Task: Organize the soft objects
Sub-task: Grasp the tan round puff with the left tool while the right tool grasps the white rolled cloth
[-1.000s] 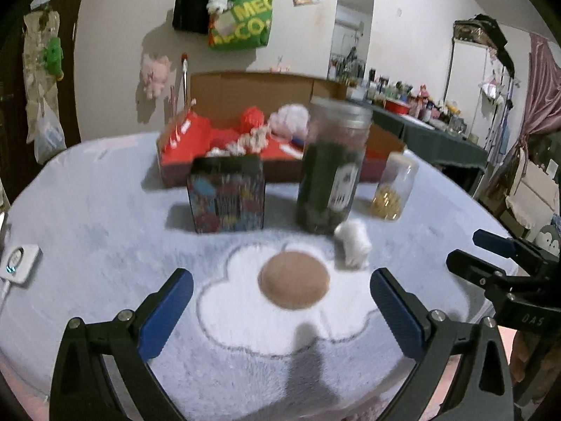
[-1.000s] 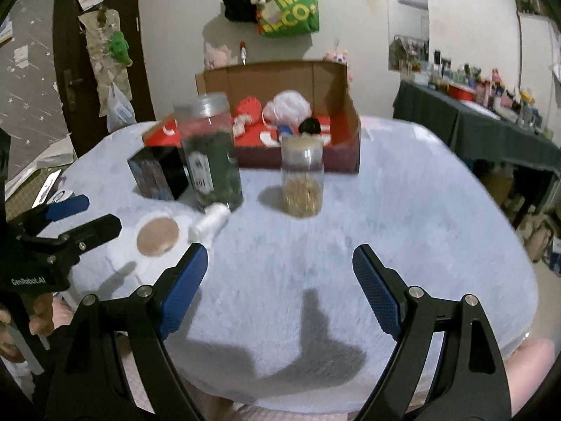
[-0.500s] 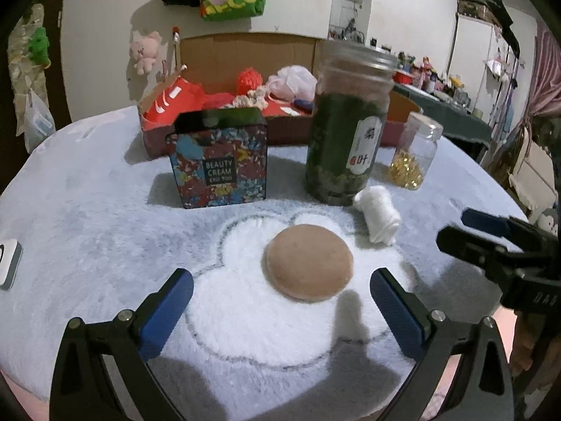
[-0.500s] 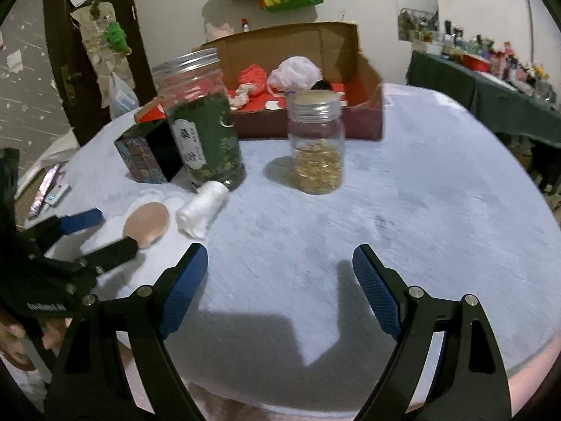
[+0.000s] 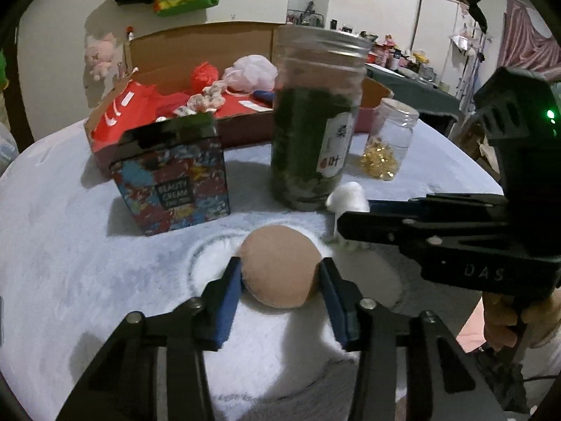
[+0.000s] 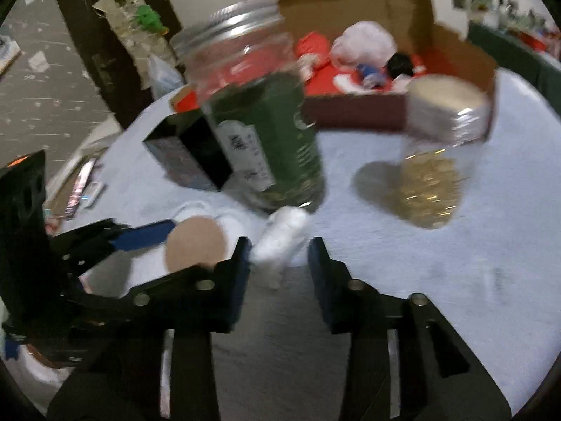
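Observation:
A round tan puff (image 5: 280,268) lies on the white flower patch of the fluffy table cover. My left gripper (image 5: 280,280) is closed around it, both blue pads touching its sides; the puff also shows in the right wrist view (image 6: 194,245). A white rolled cloth (image 6: 280,240) lies next to the green jar. My right gripper (image 6: 278,256) straddles its near end, jaws partly closed, a gap still on the right side. In the left wrist view the roll (image 5: 347,198) is partly hidden behind the right gripper's fingers (image 5: 403,224).
A tall jar of green leaves (image 5: 315,140), a patterned cream box (image 5: 175,182) and a small jar of gold capsules (image 5: 385,151) stand just behind. A cardboard box (image 5: 210,52) with red and white soft items sits farther back.
Both grippers moved forward and down. The left jaws closed from wide open onto the puff. The right jaws narrowed around the white roll.

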`<state>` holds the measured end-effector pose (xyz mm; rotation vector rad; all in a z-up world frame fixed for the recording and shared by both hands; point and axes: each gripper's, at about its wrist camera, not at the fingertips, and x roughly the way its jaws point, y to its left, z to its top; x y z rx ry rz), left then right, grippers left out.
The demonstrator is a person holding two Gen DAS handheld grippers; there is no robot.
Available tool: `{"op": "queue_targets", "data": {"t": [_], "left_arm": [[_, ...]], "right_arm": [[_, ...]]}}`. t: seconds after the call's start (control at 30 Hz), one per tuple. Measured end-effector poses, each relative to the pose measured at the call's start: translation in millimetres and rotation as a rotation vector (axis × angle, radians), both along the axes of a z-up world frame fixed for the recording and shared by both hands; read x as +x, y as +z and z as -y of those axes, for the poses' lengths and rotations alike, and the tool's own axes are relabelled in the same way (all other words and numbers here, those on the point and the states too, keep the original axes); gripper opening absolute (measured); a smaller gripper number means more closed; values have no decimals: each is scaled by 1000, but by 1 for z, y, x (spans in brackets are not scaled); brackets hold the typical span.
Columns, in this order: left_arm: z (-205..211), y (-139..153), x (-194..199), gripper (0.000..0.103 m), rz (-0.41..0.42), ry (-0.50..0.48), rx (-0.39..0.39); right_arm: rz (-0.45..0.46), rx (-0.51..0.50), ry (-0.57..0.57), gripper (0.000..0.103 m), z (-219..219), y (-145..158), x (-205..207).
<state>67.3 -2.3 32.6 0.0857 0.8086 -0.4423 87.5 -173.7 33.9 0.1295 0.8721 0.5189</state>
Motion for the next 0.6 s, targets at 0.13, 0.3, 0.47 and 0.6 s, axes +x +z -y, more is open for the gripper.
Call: {"op": "queue_targets", "data": {"t": [0.13, 0.3, 0.47, 0.6], "left_arm": [[-2, 8, 3, 33, -19, -18, -61], [6, 19, 3, 32, -1, -41, -67], [15, 27, 4, 32, 14, -63, -64], [19, 29, 7, 32, 14, -65, -63]], "right_arm": [[35, -4, 8, 20, 5, 9, -8], [48, 11, -21, 20, 23, 21, -18], [62, -3, -43, 20, 37, 28, -23], [59, -2, -44, 20, 39, 30, -25]]}}
